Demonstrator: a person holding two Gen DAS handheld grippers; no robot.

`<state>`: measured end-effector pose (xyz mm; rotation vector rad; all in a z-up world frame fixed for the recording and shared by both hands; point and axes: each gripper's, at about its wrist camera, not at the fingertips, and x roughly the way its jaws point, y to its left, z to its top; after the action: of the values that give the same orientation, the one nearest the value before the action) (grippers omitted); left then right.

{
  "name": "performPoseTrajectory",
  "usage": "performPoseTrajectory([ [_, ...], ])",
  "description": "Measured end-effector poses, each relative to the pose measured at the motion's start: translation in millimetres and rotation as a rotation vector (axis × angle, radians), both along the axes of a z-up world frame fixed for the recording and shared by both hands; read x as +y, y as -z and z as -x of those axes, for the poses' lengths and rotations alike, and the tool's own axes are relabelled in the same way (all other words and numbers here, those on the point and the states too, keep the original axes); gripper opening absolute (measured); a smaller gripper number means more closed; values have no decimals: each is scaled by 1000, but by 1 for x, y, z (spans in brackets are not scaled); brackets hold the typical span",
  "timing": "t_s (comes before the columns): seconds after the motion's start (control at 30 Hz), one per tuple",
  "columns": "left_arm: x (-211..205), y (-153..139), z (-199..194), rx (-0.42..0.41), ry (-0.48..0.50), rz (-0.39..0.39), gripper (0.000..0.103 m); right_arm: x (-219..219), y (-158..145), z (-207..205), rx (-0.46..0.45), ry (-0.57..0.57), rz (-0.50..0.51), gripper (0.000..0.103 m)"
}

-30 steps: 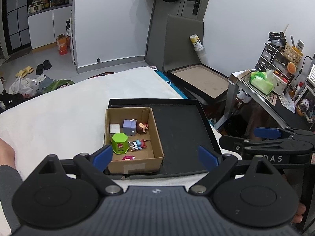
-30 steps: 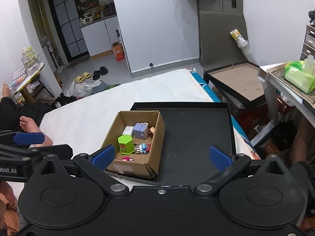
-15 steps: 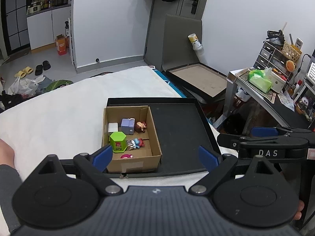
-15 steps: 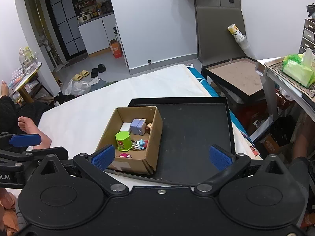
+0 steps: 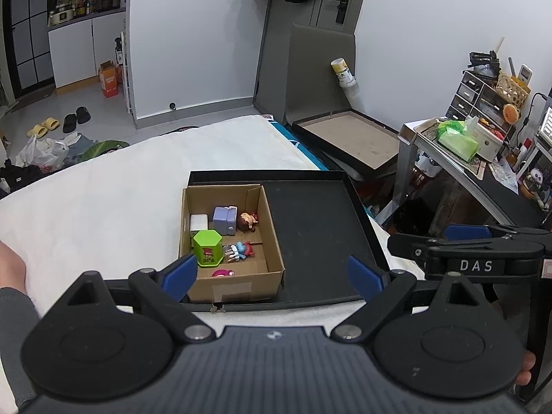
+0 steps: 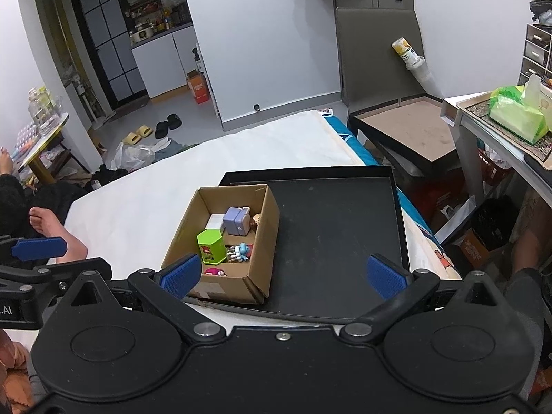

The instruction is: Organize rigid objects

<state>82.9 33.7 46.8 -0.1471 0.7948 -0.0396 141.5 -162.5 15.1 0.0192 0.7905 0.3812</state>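
A brown cardboard box (image 5: 272, 238) (image 6: 269, 227) stands at the left end of a shallow black tray (image 5: 317, 227) (image 6: 338, 227) on a white bed. Inside it are a green hexagonal tin (image 5: 207, 248) (image 6: 211, 245), a lilac block toy (image 5: 225, 220) (image 6: 237, 221), a white cube (image 5: 199, 222), a brown-haired figure (image 5: 246, 221), a blue-and-red figure (image 5: 239, 250) (image 6: 241, 251) and a pink toy (image 5: 222, 273). My left gripper (image 5: 272, 274) hovers open above the tray's near edge, nothing between its blue pads. My right gripper (image 6: 283, 274) is open too, held beside it.
A white mattress (image 5: 103, 189) surrounds the tray. A second black tray with a brown base (image 5: 348, 138) leans beyond the bed's right edge. A cluttered desk (image 5: 483, 158) stands at the right. A person's bare foot (image 6: 51, 227) rests at the bed's left side.
Both views have drifted slightly, so the box and tray sit a little differently in frame. Nothing in the box has moved, and both grippers stay open.
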Motion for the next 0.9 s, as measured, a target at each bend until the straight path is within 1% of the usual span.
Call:
performPoseTrajectory([
  [0.33, -3, 5, -2, 1, 3, 8, 93, -1, 1, 1, -9, 3, 2, 103],
  [0.6, 3, 3, -2, -16, -32, 25, 93, -9, 2, -2, -11, 28, -1, 103],
  [0.9, 2, 6, -4, -8, -41, 24, 93, -9, 6, -2, -9, 26, 8, 103],
])
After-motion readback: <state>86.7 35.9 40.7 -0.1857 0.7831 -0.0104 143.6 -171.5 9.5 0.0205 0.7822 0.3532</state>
